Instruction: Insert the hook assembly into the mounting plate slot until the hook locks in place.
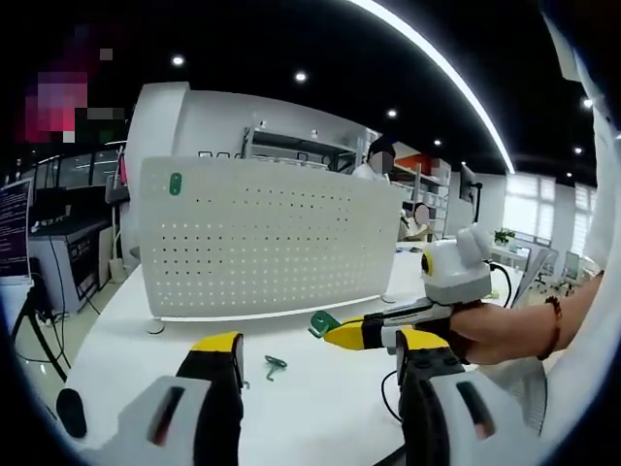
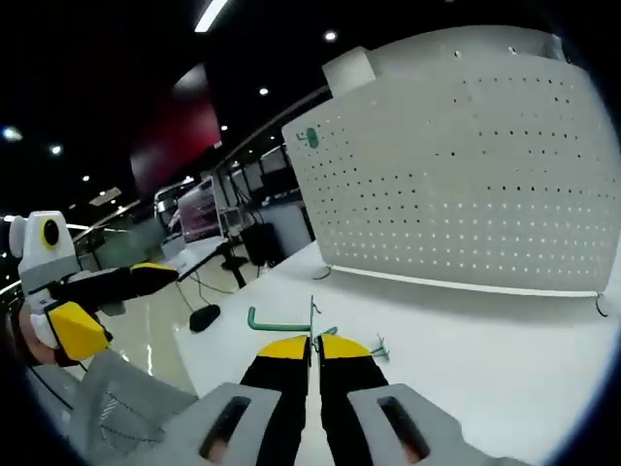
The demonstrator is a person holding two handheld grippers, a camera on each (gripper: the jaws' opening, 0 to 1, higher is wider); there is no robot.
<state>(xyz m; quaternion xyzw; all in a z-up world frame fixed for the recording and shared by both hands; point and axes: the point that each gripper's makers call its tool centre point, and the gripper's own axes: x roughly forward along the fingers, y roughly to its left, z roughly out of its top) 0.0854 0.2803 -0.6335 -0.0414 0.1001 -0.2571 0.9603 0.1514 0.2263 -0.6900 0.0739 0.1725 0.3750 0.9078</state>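
The right gripper (image 2: 312, 342), jaws pressed together, pinches a green hook assembly (image 2: 281, 320) whose bent rod juts sideways past the yellow tips; in the left gripper view that gripper (image 1: 342, 333) carries it in from the right, above the white table (image 1: 320, 398). The left gripper (image 1: 315, 354) holds its jaws spread, gripping nothing. A second green hook (image 1: 275, 366) lies on the table between and just ahead of its tips. Beyond both stands the white perforated mounting plate (image 1: 262, 238), upright, a green piece (image 1: 175, 183) fixed near one upper corner.
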